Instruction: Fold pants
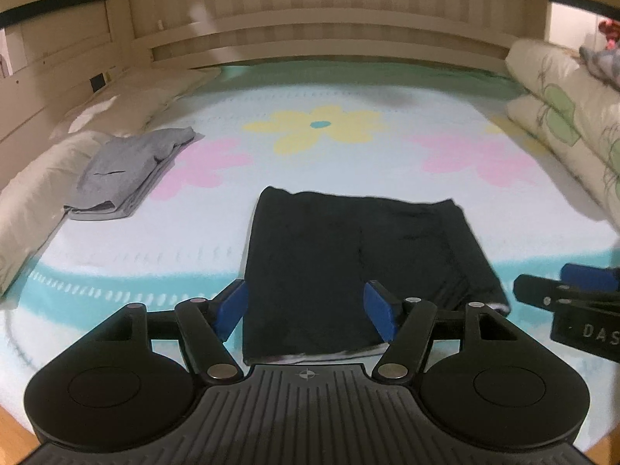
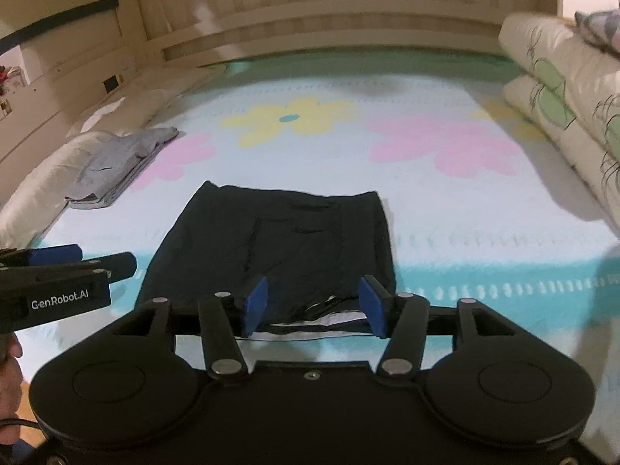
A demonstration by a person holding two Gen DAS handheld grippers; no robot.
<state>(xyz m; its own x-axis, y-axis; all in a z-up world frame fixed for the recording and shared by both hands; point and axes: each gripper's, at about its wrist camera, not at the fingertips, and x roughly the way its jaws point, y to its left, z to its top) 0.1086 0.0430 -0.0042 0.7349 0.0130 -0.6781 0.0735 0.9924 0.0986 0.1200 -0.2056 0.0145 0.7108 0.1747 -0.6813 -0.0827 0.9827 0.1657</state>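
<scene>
We look across a bed covered by a pale blue sheet (image 1: 348,89) printed with yellow and pink flowers, ending at a cream slatted headboard (image 1: 329,11). Pillows (image 1: 35,186) line the left edge, and rolled floral quilts (image 2: 562,89) are stacked on the right. Wooden flooring (image 1: 11,438), we think, shows at the lower corner.

A bed (image 1: 348,89) carries a light blue cover with yellow and pink flowers (image 1: 317,126). A folded grey garment (image 1: 124,172) lies near the left edge of the bed, touching a long cream pillow (image 1: 35,190). At the right edge, folded cream quilts with green prints (image 1: 562,100) are stacked. A wooden slatted headboard (image 1: 329,11) stands at the far edge.
</scene>
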